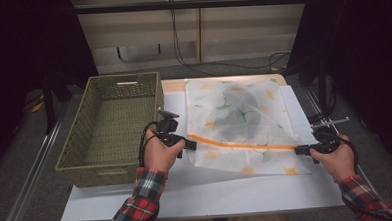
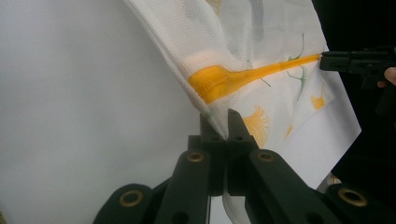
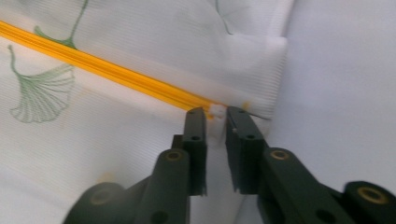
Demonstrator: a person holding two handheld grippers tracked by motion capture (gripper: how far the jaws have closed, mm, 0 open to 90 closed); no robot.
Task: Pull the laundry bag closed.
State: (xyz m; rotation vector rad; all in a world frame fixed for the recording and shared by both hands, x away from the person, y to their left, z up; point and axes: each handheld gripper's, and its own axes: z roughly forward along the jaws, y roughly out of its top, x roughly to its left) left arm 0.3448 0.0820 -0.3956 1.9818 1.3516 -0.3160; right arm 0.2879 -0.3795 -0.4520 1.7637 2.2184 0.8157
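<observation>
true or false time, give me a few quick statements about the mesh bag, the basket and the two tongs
1. The left tongs are shut on the mesh bag. True.
2. The bag's zipper is blue. False: it is orange.
3. The wicker basket sits left of the bag in the high view. True.
4. The bag lies inside the basket. False: it lies on the white sheet beside it.
5. The right tongs are at the zipper's end. True.
</observation>
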